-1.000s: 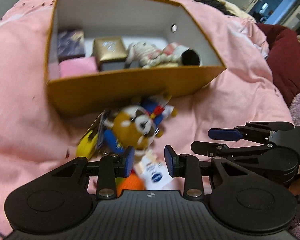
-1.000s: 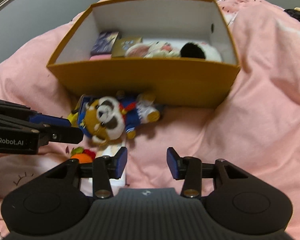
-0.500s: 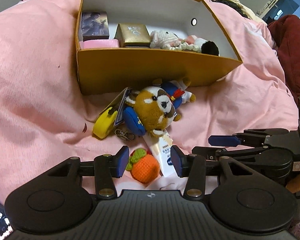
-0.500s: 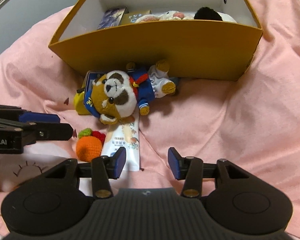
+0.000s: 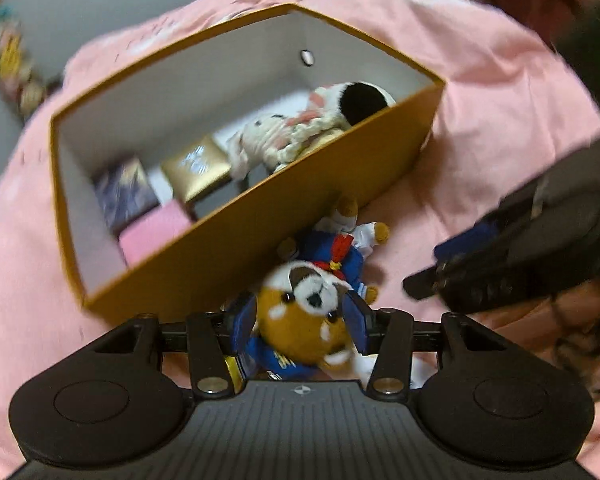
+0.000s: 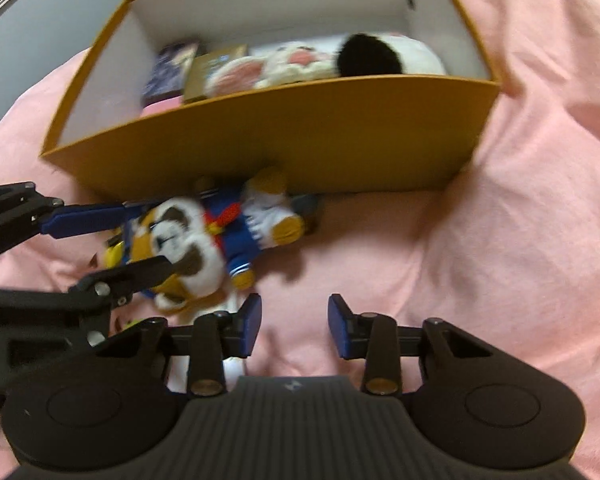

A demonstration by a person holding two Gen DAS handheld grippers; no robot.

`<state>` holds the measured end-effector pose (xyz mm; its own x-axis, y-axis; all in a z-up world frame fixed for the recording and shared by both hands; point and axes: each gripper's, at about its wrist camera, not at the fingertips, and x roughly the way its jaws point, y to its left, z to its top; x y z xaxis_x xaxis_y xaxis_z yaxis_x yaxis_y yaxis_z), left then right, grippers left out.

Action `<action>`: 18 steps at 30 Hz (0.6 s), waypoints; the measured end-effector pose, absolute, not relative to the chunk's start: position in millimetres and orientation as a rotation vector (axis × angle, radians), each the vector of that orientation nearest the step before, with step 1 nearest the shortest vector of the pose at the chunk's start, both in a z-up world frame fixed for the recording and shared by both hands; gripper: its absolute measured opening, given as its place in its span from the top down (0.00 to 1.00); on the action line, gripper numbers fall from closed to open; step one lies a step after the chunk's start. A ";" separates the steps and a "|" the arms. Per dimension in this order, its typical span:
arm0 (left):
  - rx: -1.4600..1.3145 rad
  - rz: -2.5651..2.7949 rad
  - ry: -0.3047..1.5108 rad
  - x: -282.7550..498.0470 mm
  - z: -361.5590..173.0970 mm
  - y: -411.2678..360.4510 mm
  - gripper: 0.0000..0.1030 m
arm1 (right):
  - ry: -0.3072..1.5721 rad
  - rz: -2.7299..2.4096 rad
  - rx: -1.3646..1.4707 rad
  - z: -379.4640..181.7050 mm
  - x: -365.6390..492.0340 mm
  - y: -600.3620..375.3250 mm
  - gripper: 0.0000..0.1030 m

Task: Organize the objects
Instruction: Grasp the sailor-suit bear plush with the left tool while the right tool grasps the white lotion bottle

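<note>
A brown and white plush dog in a blue sailor suit (image 5: 304, 312) lies on the pink blanket in front of an open orange box (image 5: 284, 216). My left gripper (image 5: 300, 320) is open with its fingers on either side of the plush's head; from the right wrist view the left gripper (image 6: 140, 240) straddles the plush (image 6: 192, 240). I cannot tell if the pads touch it. My right gripper (image 6: 294, 326) is open and empty above bare blanket to the right of the plush. The orange box (image 6: 300, 140) holds several small boxes and a white plush.
In the box are a dark box (image 5: 126, 194), a gold box (image 5: 198, 168), a pink box (image 5: 156, 232) and a white and black plush (image 5: 320, 120). A yellow item (image 6: 112, 256) lies by the plush dog. The pink blanket (image 6: 520, 240) covers everything around.
My left gripper moved forward over the plush dog, so its head now sits between the open fingers. The orange crochet fruit and white tube dropped out of view. The right gripper moved closer to the box.
</note>
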<state>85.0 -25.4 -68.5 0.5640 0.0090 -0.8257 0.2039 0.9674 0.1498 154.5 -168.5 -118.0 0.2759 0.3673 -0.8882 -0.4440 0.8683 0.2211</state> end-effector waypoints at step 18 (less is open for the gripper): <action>0.435 -0.078 1.054 105.9 -124.2 -48.3 0.33 | 1.228 0.540 -0.079 -133.6 166.8 -174.7 0.53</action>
